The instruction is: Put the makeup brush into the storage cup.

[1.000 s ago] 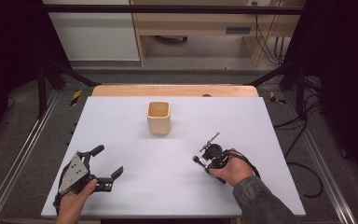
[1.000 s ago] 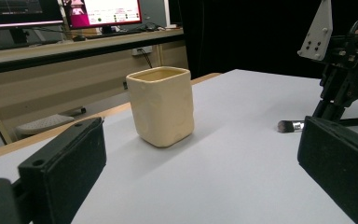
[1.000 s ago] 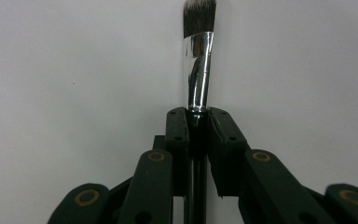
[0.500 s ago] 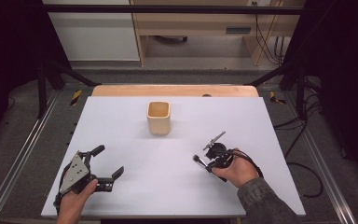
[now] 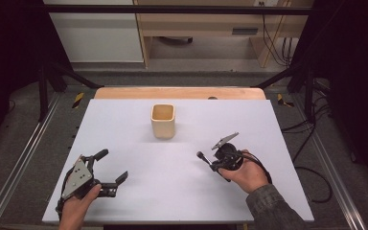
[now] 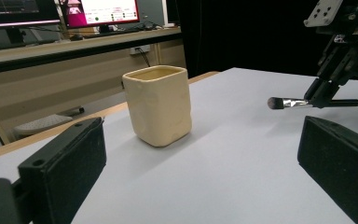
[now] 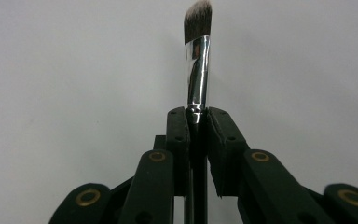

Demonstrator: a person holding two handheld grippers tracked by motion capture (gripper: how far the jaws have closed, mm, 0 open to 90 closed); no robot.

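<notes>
The right gripper (image 5: 212, 162), clamped on the makeup brush (image 7: 197, 65), has shifted slightly rightward; the cup (image 5: 163, 120) remains unreached. The left gripper (image 5: 110, 165) rests open on the counter (image 5: 268, 124).

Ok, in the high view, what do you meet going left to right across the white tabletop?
Left claw, open → cream cup → makeup brush → right claw, shut on the brush.

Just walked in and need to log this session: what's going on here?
A person works at a white table with a gripper in each hand. The right gripper is shut on a small brush, bristles sticking out past the jaws. The left gripper is open and holds nothing. A cream cup stands upright beyond both.
</notes>
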